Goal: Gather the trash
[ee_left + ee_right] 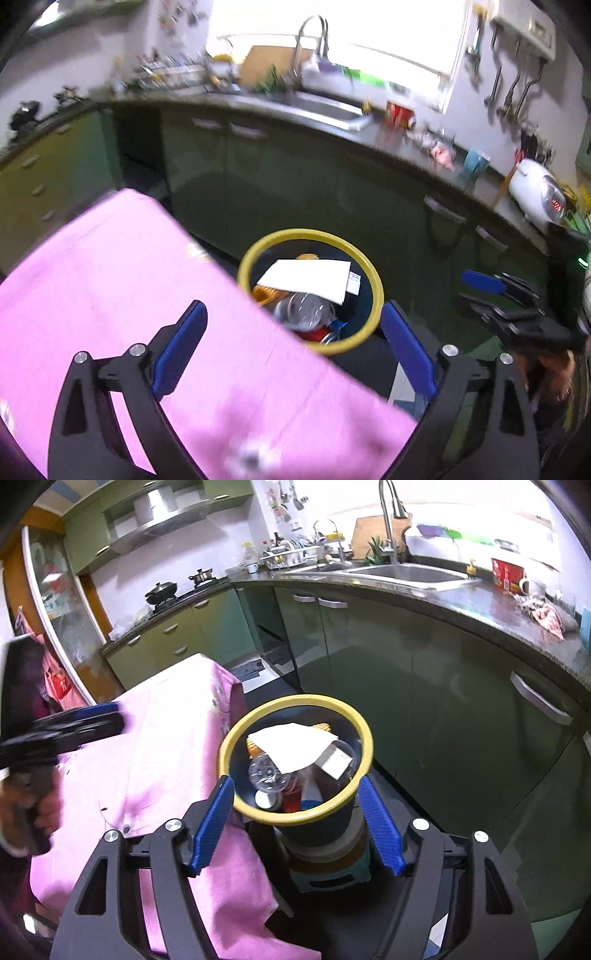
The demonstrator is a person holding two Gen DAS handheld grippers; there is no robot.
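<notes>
Bin [295, 812] with yellow rim, dark body, on a small stool beside a pink-draped table [155, 768]; inside: white paper [291, 749], clear plastic bottle [266, 771], other scraps. Right gripper [297, 823] spread wide, empty, flanking the near rim. Left gripper [291, 347] likewise released, empty, over the table edge; blurred, probably moving. No loose trash visible on the cloth. Best kept clear of the rim. Beyond: green kitchen cabinets [424, 686], sink [402, 572], stove.

Blown-out window [332, 33] glare, motion-blurred left view, dim cabinets [424, 686], fisheye-warped edges
</notes>
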